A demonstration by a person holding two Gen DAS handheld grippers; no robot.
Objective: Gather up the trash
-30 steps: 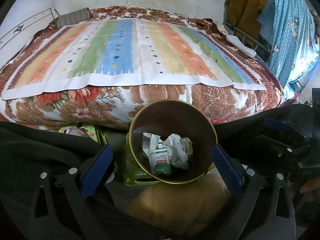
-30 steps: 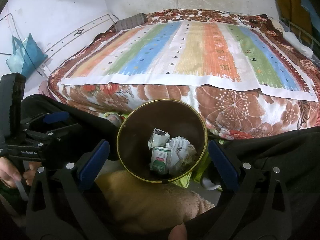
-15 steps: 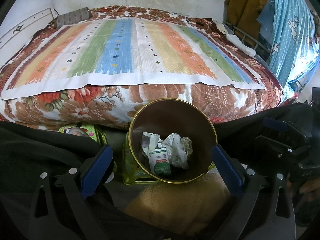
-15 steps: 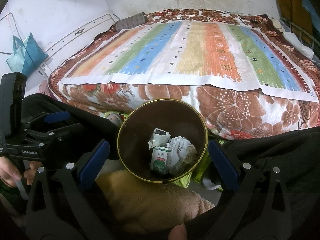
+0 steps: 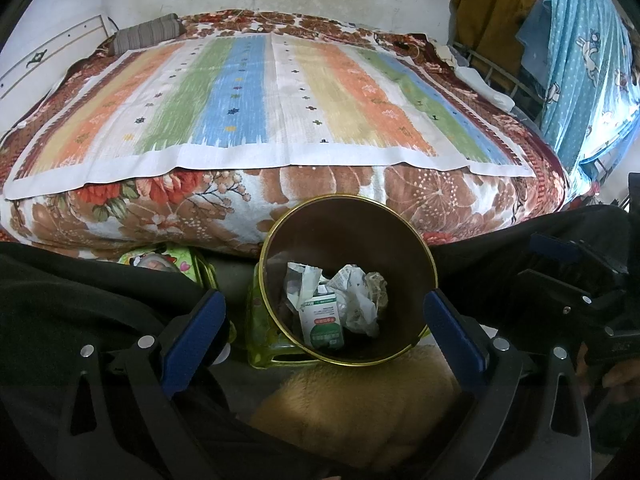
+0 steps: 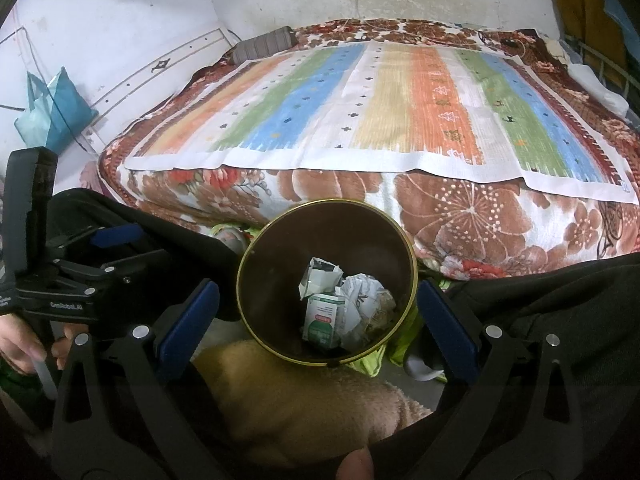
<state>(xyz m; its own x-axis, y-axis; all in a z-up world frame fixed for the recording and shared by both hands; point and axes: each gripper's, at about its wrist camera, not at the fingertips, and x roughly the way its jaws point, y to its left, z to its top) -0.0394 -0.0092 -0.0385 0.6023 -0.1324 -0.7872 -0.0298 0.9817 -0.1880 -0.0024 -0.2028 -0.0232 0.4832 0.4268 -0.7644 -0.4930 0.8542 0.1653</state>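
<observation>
— Where do we stand with the trash?

— It sits at the bottom of the bin (image 5: 347,280): a small green-and-white carton (image 5: 322,322), some crumpled paper (image 5: 358,300) and a torn wrapper (image 6: 319,278). The bin stands on the floor just in front of the bed (image 5: 264,120), between our knees.

— And our grippers?

— The left gripper (image 5: 322,324) has its jaws spread wide, nothing between them. The right gripper (image 6: 316,316) is the same, jaws apart and empty. Both hang above the bin's mouth.

— So what is the step?

— We judge the collecting is nearly finished; the striped cover (image 6: 380,108) shows no scraps. What we should do well now is scan: the green clutter under the bed edge (image 5: 168,260) may or may not be litter, we cannot tell.

— If we reach there?

— We go low and slow, one gripper only, keeping clear of the bin's gold rim (image 6: 412,276) so we don't tip it.
</observation>
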